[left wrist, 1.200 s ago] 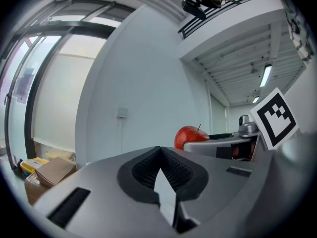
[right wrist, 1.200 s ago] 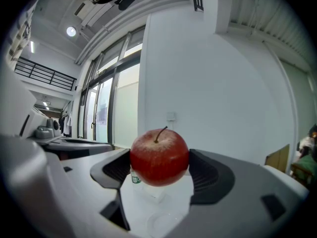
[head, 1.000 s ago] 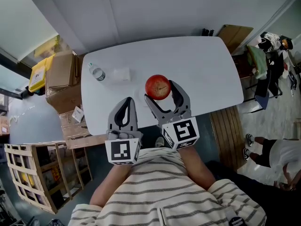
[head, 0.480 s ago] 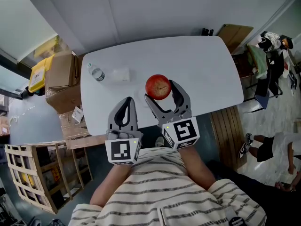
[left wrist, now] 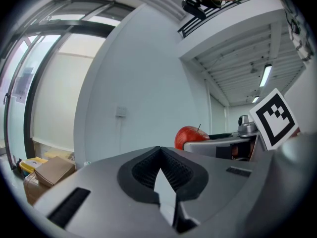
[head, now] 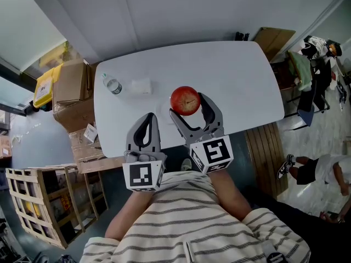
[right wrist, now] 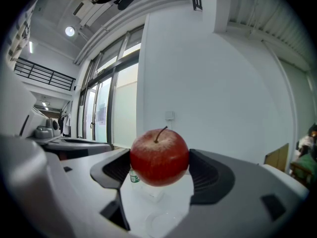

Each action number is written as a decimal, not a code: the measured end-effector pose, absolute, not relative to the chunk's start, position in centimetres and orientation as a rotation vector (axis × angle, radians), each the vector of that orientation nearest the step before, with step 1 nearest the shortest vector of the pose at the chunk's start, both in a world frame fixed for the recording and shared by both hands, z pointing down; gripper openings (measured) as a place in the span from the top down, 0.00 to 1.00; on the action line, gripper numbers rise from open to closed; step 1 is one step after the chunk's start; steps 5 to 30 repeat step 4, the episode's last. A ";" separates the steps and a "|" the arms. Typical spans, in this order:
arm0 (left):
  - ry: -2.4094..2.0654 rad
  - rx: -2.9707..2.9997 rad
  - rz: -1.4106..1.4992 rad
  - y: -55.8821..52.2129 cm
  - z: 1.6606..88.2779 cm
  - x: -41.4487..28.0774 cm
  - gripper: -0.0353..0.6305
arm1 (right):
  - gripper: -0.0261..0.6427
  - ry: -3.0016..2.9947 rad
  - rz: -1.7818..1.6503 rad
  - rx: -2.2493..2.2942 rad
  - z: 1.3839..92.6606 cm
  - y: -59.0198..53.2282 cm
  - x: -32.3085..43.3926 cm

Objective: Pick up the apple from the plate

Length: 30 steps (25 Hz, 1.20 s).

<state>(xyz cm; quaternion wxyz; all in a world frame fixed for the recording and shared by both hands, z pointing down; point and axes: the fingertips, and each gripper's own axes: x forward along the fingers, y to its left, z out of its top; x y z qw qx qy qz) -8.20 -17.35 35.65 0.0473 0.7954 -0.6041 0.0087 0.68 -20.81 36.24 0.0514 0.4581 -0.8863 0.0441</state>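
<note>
A red apple (head: 185, 100) with a stem is held above the white table (head: 241, 75), clear of its surface. My right gripper (head: 187, 105) is shut on it, one jaw on each side. In the right gripper view the apple (right wrist: 159, 156) fills the gap between the dark pads, and a clear round plate (right wrist: 159, 224) lies faintly on the table below. My left gripper (head: 146, 129) hovers over the table's near edge, shut and holding nothing. From the left gripper view the apple (left wrist: 192, 135) shows beyond the closed jaws.
A small water bottle (head: 112, 85) and a clear little box (head: 141, 86) rest on the table's left part. Cardboard boxes (head: 71, 84) and a wooden crate (head: 41, 201) stand at the left. A wooden board (head: 266, 158) lies off the right edge.
The right gripper and the apple have edged a hair to the right. The left gripper has stayed where it was.
</note>
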 end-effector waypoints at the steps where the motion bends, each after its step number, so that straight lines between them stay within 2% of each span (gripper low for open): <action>1: -1.843 2.426 0.026 -17.4 35.6 -8.3 0.94 | 0.41 -2.698 0.135 1.393 36.2 -20.8 0.6; 30: -1.842 2.425 0.028 -17.3 35.7 -8.5 0.94 | 0.41 -2.701 0.134 1.393 36.2 -20.8 0.3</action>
